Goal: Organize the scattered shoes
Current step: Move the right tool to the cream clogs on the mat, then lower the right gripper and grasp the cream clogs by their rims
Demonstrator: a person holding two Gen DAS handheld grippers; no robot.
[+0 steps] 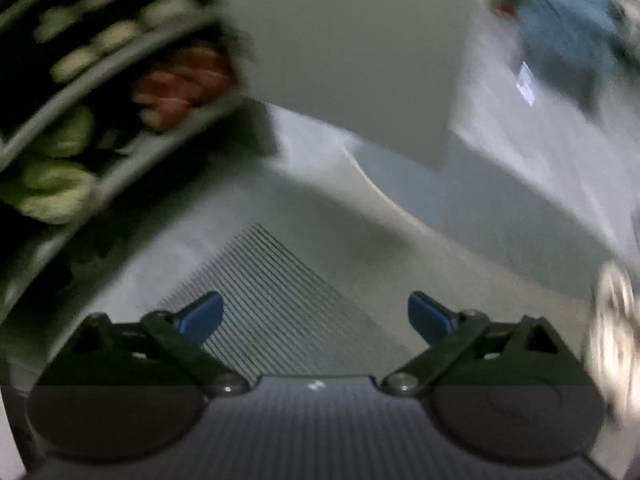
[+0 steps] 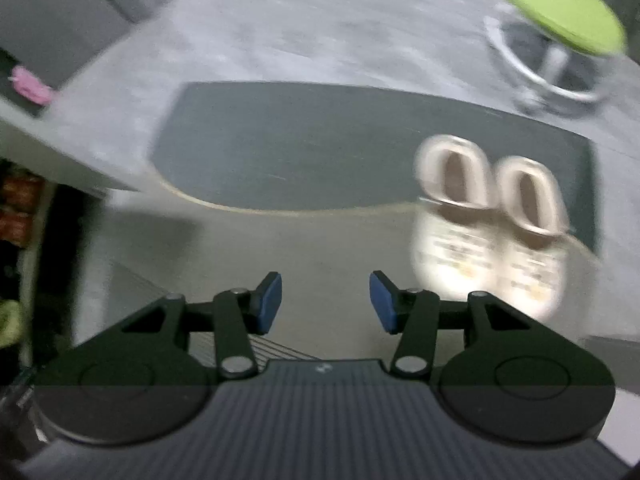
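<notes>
The left gripper [image 1: 316,316] is seen with its jaws spread wide and nothing between them, above bare floor and a ribbed mat [image 1: 280,300]. The right gripper [image 2: 326,304] is likewise released and empty, its blue pads standing apart over the floor [image 2: 320,240].

Outward from the right gripper, a pair of cream slippers [image 2: 488,224] is found side by side, toes toward the camera, lying across the near edge of a dark doormat [image 2: 320,148] close to its right end. Neither gripper is in contact with them.

At the left of the left wrist view, a shoe rack [image 1: 120,80] is shown with its shelves already filled: pale shoes above, a reddish pair [image 1: 180,84] below, a green pair [image 1: 56,176] lower down. Much of the sorting may therefore be judged done. The cream pair appears to be what is left; whether other shoes lie elsewhere cannot be told, as both views are blurred. A green stool [image 2: 560,8] stands beyond the mat's far right corner.
</notes>
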